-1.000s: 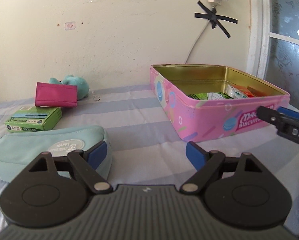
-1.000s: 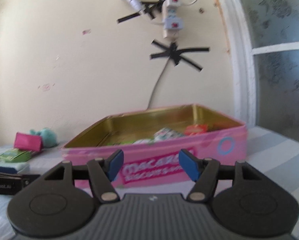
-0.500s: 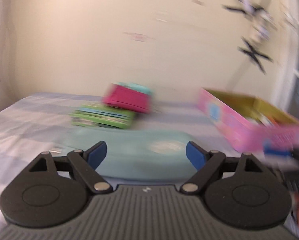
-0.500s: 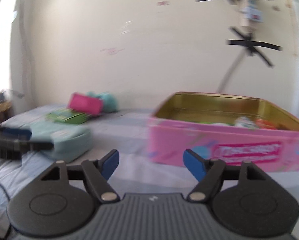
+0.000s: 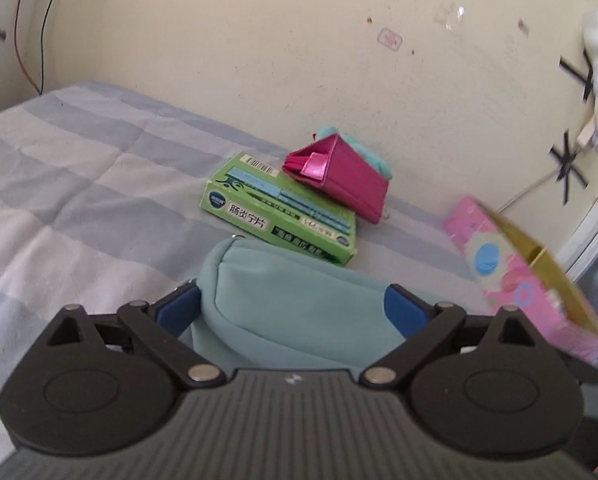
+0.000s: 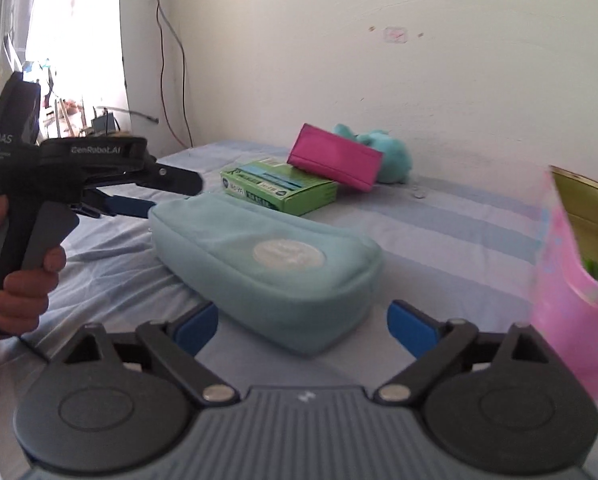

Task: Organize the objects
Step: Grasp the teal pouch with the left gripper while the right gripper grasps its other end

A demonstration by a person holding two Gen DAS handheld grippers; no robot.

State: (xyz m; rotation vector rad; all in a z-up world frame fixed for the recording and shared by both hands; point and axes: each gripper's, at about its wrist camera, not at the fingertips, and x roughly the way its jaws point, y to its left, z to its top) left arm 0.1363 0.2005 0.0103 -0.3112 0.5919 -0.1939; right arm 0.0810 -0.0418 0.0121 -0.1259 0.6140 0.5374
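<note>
A light teal pouch (image 5: 295,300) (image 6: 275,260) lies on the striped bedsheet. My left gripper (image 5: 291,312) is open, its blue pads either side of the pouch's near end; in the right wrist view its fingers (image 6: 139,196) reach the pouch's left end. My right gripper (image 6: 303,326) is open, facing the pouch's near right end from close by. A green medicine box (image 5: 279,210) (image 6: 279,186) lies behind the pouch. A magenta wallet (image 5: 339,176) (image 6: 335,158) leans on it, with a teal plush toy (image 6: 383,152) behind.
A pink biscuit tin (image 5: 527,276) (image 6: 579,264), open, with packets inside, stands at the right. The wall runs close behind the objects. A window with clutter is at the far left (image 6: 79,92).
Both grippers swung left from the tin to the teal pouch. The left gripper now straddles the pouch's end; the right has come close to it.
</note>
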